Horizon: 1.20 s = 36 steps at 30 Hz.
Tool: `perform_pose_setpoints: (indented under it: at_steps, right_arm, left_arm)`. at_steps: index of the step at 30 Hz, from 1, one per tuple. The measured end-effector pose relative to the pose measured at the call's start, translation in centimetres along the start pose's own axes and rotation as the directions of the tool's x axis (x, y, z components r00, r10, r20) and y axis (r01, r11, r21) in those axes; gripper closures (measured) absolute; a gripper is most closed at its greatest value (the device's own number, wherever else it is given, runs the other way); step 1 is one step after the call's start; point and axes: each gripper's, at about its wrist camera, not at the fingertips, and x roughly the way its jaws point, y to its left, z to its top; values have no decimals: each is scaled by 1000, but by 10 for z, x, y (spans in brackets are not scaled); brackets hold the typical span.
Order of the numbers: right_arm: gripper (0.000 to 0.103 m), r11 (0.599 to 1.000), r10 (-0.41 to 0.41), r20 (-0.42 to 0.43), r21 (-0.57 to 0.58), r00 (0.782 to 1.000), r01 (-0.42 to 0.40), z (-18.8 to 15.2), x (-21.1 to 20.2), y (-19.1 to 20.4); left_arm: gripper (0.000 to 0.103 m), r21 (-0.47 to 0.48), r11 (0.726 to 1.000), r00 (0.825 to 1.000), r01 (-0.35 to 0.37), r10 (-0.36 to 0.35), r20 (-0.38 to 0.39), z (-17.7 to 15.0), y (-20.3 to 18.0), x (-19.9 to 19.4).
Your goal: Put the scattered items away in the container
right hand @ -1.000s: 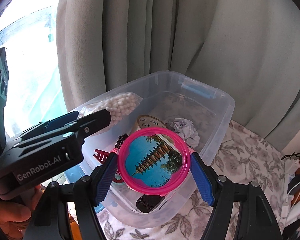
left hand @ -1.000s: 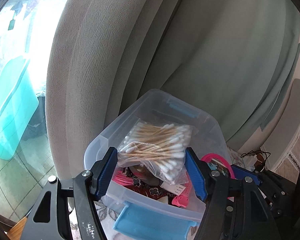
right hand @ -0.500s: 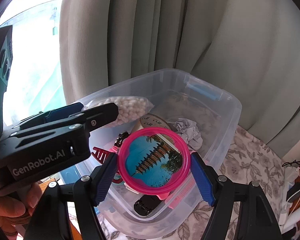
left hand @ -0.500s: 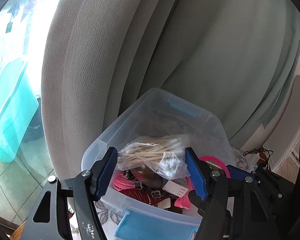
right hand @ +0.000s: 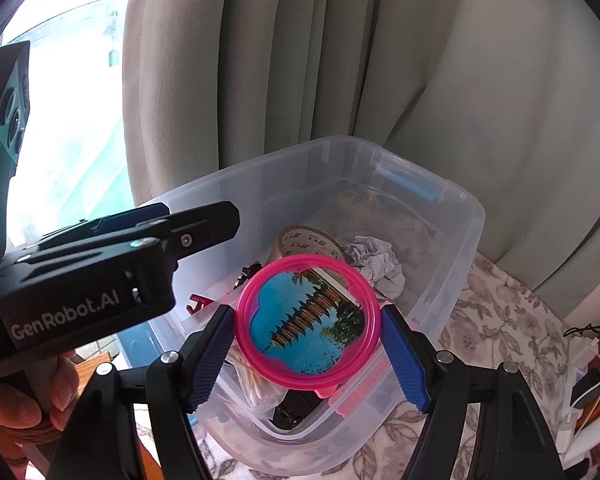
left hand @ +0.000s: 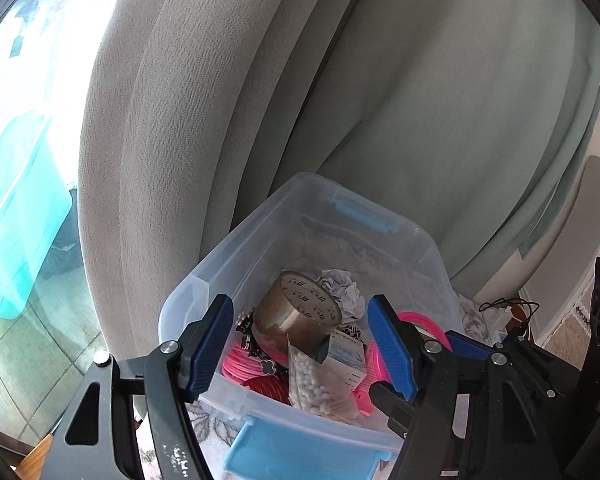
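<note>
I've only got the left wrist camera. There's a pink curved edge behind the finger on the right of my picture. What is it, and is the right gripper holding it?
Observer: It is a pink round frame with a pagoda picture in it, clamped between the blue pads of the right gripper.
Operator: Is it over the bin?
Observer: Yes. In the right wrist view it sits over the near side of the clear plastic bin and is not yet lowered inside.
Operator: Anything underneath it?
Observer: A black object lies in the bin's near corner, below the frame. I cannot tell what it is.
</note>
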Motion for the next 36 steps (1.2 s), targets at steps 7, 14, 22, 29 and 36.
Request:
perform_pose_setpoints:
  at_steps: [7, 14, 22, 29, 36]
  right_arm:
    - [22, 1000, -10, 6, 2, 1000, 9, 1, -2, -1]
    - [22, 1000, -29, 9, 9, 1000, 29, 1, -9, -1]
    - [22, 997, -75, 3, 34, 997, 75, 2, -18, -10]
    - [22, 993, -109, -8, 54, 994, 109, 1, -29, -18]
    - [22, 986, -118, -14, 119, 993, 119, -6, -44, -28]
  left_arm:
    - [28, -2, 1000, 1000, 7, -7, 16, -29, -1, -1]
    - [28, 0, 1000, 1000, 20, -20, 21, -28, -4, -9]
    - [28, 1, 1000, 999, 28, -28, 23, -39, -8, 5]
    - [27, 25, 1000, 1000, 16, -16, 21, -43, -12, 2]
    - [21, 29, 999, 1000, 26, -26, 3, -45, -16, -7]
